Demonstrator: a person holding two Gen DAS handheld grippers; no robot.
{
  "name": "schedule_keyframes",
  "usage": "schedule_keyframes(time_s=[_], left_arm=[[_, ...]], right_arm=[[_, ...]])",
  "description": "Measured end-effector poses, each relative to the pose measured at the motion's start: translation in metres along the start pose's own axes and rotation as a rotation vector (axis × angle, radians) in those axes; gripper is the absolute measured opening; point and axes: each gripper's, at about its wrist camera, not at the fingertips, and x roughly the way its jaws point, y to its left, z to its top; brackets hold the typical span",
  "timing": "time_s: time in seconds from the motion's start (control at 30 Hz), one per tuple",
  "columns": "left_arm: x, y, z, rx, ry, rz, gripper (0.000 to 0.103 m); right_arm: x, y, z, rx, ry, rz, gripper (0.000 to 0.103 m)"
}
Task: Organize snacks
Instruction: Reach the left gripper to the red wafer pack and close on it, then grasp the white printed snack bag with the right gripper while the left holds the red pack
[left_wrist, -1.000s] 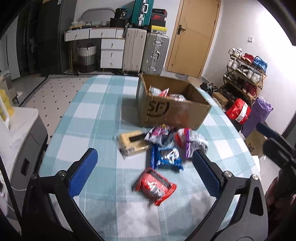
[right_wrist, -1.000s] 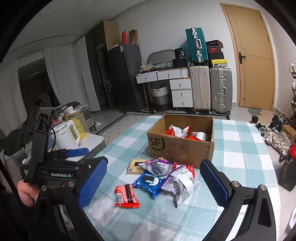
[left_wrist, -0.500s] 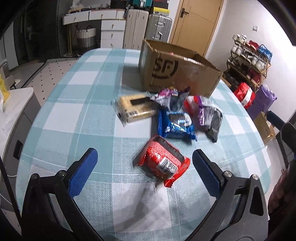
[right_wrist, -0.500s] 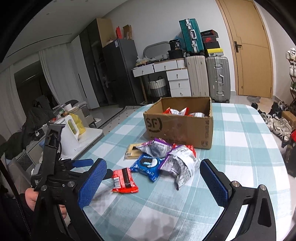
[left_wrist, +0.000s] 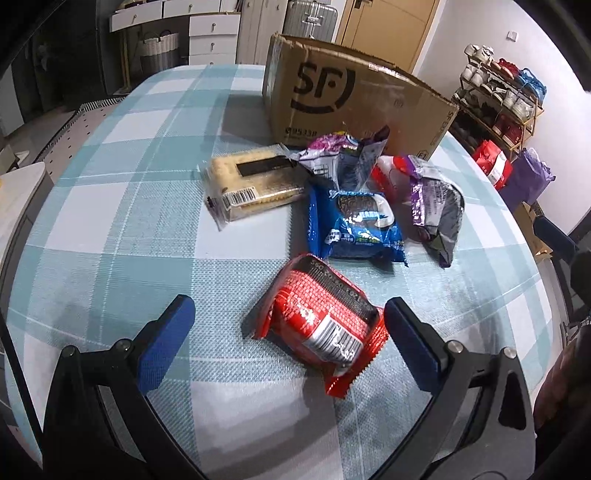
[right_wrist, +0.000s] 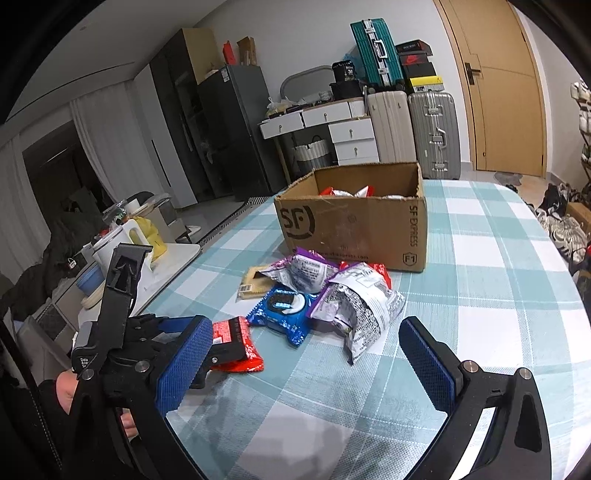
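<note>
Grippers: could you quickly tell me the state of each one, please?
Left gripper: open, fingers either side of the red snack packet, not closed on it.
Right gripper: open, holding nothing.

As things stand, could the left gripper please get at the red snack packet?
Probably yes: the left gripper is open, the red snack packet lies flat between its fingers, and nothing covers it.

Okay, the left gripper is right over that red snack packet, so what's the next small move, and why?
Probably lower the left gripper a little and close on the red packet. Its jaws are open, the packet lies flat on the table between the fingers, close to the right one, and it is the nearest loose snack to grab for the cardboard box.
</note>
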Motion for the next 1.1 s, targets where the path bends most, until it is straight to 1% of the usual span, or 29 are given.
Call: schedule_keyframes(time_s=[0.1,0.2,0.27,0.3,0.33,0.37,0.4,0.47,0.53,0.73,0.83,1.1], left_arm=[[0.006,-0.003,0.001,0.008,-0.001,0.013,0.102],[0.011,-0.008,0.001,0.035,-0.003,0.045,0.101],[0.012,-0.012,0.000,0.058,-0.016,0.055,0.096],[0.012,-0.013,0.000,0.070,-0.023,0.063,0.086],[0.010,-0.015,-0.001,0.085,-0.031,0.075,0.073],[0.010,-0.017,-0.001,0.100,-0.042,0.070,0.065],[0.008,-0.018,-0.001,0.105,-0.045,0.054,0.055],[0.007,-0.018,-0.001,0.109,-0.044,0.048,0.052],[0.006,-0.016,0.000,0.104,-0.047,0.038,0.047],[0.001,-0.009,-0.004,0.081,-0.051,-0.003,0.044],[-0.002,-0.004,-0.005,0.059,-0.053,-0.038,0.044],[-0.013,0.006,-0.006,0.033,-0.079,-0.059,0.044]], right_arm=[[0.004,-0.005,-0.002,0.009,0.008,-0.001,0.102],[0.006,-0.008,-0.004,0.020,0.013,0.001,0.102],[0.007,-0.011,-0.005,0.029,0.014,0.002,0.102],[0.008,-0.012,-0.006,0.033,0.016,0.004,0.102],[0.009,-0.013,-0.006,0.037,0.018,0.006,0.102],[0.009,-0.013,-0.007,0.039,0.018,0.007,0.102],[0.010,-0.014,-0.008,0.040,0.019,0.007,0.102],[0.010,-0.013,-0.009,0.041,0.021,0.008,0.102],[0.010,-0.014,-0.009,0.044,0.021,0.010,0.102],[0.009,-0.014,-0.009,0.052,0.021,0.008,0.102],[0.009,-0.014,-0.009,0.049,0.020,0.007,0.102],[0.016,-0.021,-0.008,0.074,0.039,-0.002,0.102]])
